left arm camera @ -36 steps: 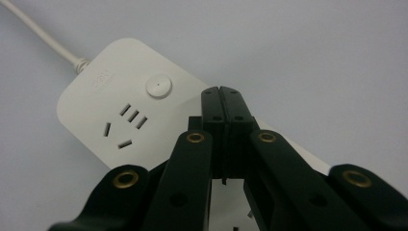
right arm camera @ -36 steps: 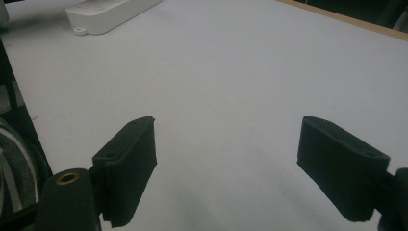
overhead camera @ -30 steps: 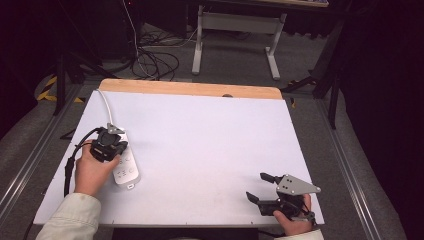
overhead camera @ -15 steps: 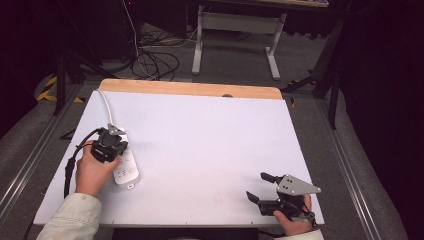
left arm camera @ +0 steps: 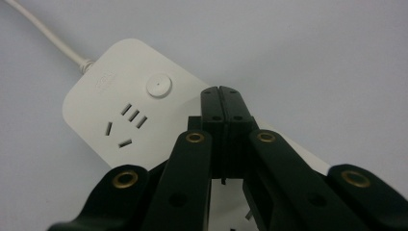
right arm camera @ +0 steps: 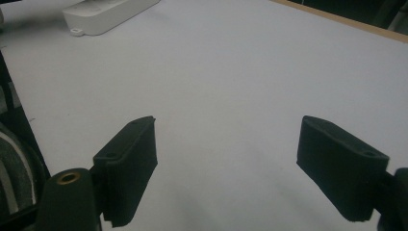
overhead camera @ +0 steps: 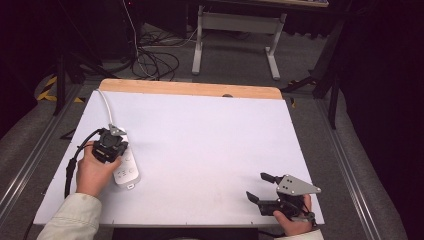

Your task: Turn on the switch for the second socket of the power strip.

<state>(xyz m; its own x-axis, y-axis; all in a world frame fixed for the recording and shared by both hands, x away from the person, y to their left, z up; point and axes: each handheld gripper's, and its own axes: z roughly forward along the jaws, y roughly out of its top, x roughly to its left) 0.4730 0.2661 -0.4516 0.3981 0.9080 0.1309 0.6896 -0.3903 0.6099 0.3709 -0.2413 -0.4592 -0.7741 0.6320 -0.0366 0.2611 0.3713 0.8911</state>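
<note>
Power strip point(overhead camera: 126, 167) at the table's point(overhead camera: 210, 145) left edge.
Left gripper point(left arm camera: 222, 98) sits over it, jaws pressed together on nothing (cord point(overhead camera: 105, 105) trailing away); right gripper point(overhead camera: 261, 187), well apart, jaws spread wide.

one power strip point(overhead camera: 125, 167), two grippers point(overhead camera: 260, 187)

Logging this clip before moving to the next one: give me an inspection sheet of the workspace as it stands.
Surface: white table top with a wooden far edge, bare across the middle.
Job's things: white power strip lying flat near the left edge, its round button facing up.
Clutter: nothing seen.
Grippers: left gripper shut, over the strip; right gripper open, low at the near right corner, holding nothing.
Cables: strip's white cord runs to the far edge; black cable trails from the left gripper.
Surroundings: dark floor, loose floor cables, grey table frame.
</note>
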